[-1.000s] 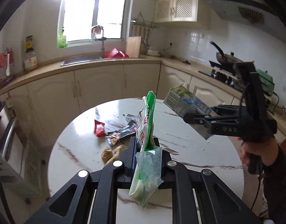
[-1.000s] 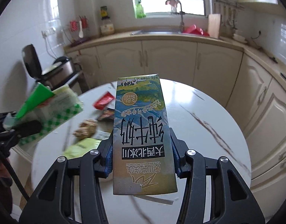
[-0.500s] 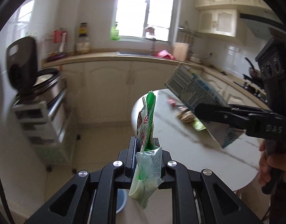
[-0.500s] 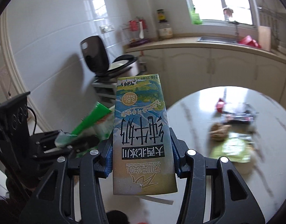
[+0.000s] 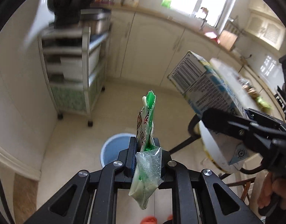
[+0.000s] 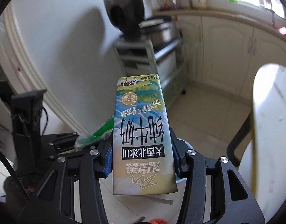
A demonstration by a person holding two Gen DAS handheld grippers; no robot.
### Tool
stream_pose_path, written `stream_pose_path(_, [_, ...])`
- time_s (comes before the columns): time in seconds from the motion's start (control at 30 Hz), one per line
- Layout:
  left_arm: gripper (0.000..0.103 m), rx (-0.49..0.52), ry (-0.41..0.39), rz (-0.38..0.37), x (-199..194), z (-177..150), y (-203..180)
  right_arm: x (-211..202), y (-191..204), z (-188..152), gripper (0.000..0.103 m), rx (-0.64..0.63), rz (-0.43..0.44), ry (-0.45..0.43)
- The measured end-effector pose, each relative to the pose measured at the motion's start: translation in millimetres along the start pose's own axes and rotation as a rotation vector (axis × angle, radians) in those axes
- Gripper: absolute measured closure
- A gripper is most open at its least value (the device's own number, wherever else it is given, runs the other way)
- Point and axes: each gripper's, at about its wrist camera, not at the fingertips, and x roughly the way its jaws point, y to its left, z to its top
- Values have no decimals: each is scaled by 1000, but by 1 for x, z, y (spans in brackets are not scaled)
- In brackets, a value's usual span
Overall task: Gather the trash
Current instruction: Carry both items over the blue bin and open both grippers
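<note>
You are holding a gripper in each hand, both pointing steeply down toward a kitchen floor. Your left gripper (image 5: pixel 145 155) is clamping a green and white wrapper (image 5: pixel 145 130) edge-on between its pads; the wrapper's top is sticking up past the fingertips and its clear tail is hanging down behind them. Directly beyond the wrapper, a blue bin (image 5: pixel 114 149) is standing on the floor, partly hidden by the gripper. Your right gripper (image 6: pixel 142 156) is gripping a milk carton (image 6: pixel 141 132) by its two narrow sides, printed face toward the camera and upside down. In the left view the carton (image 5: pixel 208 91) is tilting in the air at the right, beside and above the wrapper, over the near edge of the white round table (image 5: pixel 215 149). A metal shelf cart (image 5: pixel 73 71) is standing by the wall beyond the bin. Your right hand (image 5: pixel 273 194) is showing at the lower right edge.
</note>
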Motion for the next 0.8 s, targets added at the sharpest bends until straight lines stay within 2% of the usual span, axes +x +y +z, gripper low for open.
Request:
stream_pose_path(0.1, [92, 4, 68, 7, 36, 0, -2, 29, -9, -8, 57, -8, -49, 49])
stream_pose_path(0.2, [91, -6, 118, 9, 67, 4, 2, 49, -23, -11, 57, 5, -60, 87])
stream_pose_path(0.43, [90, -17, 178, 12, 131, 29, -12, 83, -48, -10, 57, 33, -93, 133])
stream_pose_path(0.57, [81, -54, 215, 6, 166, 45, -11, 93, -59, -13, 57, 54, -97, 149])
stream_pose_path(0.6, [71, -66, 218, 7, 175, 50, -8, 96, -61, -13, 57, 55, -99, 152])
stream_pose_path(0.63, [66, -76, 218, 17, 177, 53, -6, 98, -62, -14, 57, 56, -100, 158])
stream_pose_path(0.8, [66, -99, 142, 124, 156, 48, 7, 108, -60, -12, 56, 60, -90, 161])
